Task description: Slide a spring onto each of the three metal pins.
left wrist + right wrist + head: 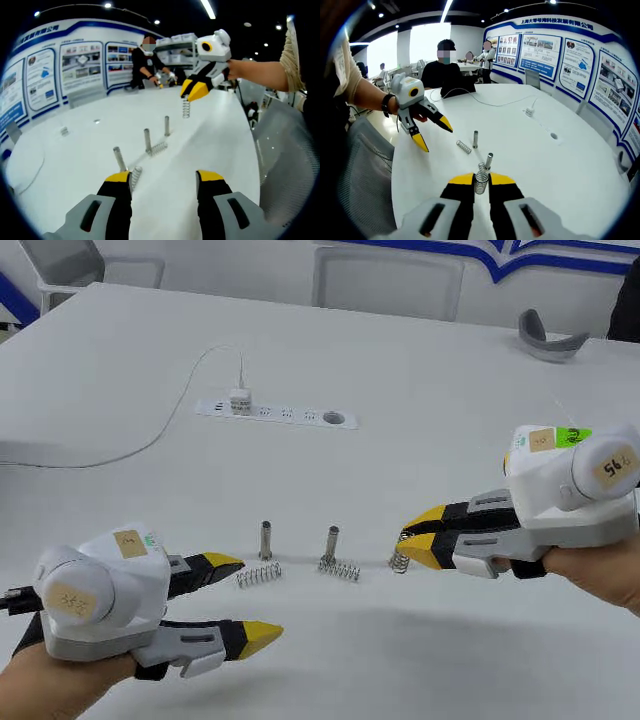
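Three slim grey metal pins stand upright on the white table (420, 640), and we count three small silver coil springs as well. At the left of the head view, the left gripper (243, 598) has its yellow-tipped jaws spread wide, grasping nothing. Just to its right, the first spring (259, 574) lies on its side in front of the left pin (265, 540). Next comes the middle pin (330, 540), with the second spring (340, 569) lying at its foot. The third pin (167, 126) is plain in the left gripper view, farthest along the row. Near it, the third spring (399, 560) hangs from the right gripper (405, 538), whose jaws are clenched on its top coils. This spring is beside that pin, not over it. All three pins stand bare.

Each gripper carries a tan sticker. The right one seems to read 95, and the left one we cannot read. Farther across the table lies a white power strip (275, 412) with one plug in it. In the right gripper view, blue-and-white wall panels (555, 45) bear Chinese writing too small for us to read.
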`<state>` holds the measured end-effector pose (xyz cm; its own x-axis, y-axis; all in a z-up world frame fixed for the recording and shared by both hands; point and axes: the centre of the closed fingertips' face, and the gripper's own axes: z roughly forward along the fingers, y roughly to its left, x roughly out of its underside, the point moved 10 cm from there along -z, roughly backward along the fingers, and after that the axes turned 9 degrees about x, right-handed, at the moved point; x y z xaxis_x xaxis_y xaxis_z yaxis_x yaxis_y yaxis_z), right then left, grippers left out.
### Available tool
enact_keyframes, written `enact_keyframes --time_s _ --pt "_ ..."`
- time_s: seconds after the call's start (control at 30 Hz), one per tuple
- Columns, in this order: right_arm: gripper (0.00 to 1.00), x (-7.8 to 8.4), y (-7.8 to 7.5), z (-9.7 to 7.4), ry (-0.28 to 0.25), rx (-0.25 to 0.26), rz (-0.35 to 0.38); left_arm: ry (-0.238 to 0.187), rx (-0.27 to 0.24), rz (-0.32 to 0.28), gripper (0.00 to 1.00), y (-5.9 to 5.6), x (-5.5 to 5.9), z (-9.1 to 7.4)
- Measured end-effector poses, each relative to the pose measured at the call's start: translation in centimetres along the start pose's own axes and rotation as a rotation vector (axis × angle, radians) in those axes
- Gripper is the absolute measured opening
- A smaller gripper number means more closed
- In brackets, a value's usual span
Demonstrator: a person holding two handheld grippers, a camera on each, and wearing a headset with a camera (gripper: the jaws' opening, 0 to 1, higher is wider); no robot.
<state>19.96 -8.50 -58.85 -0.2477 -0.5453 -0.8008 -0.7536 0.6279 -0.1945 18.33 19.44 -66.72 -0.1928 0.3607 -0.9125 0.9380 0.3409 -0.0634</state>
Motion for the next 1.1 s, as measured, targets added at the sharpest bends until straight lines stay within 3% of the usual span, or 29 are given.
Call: enact_keyframes --time_s 0.6,1.1 --pt "0.12 0.2 -2.7 0.3 -0.023 0.133 0.034 -0.005 -0.032 -0.019 0.53 0.4 0.3 -0.7" --pt "0.12 0.7 -3.8 1.9 -0.029 0.162 0.069 -0.004 -0.042 -0.027 0.53 0.5 0.5 -0.9"
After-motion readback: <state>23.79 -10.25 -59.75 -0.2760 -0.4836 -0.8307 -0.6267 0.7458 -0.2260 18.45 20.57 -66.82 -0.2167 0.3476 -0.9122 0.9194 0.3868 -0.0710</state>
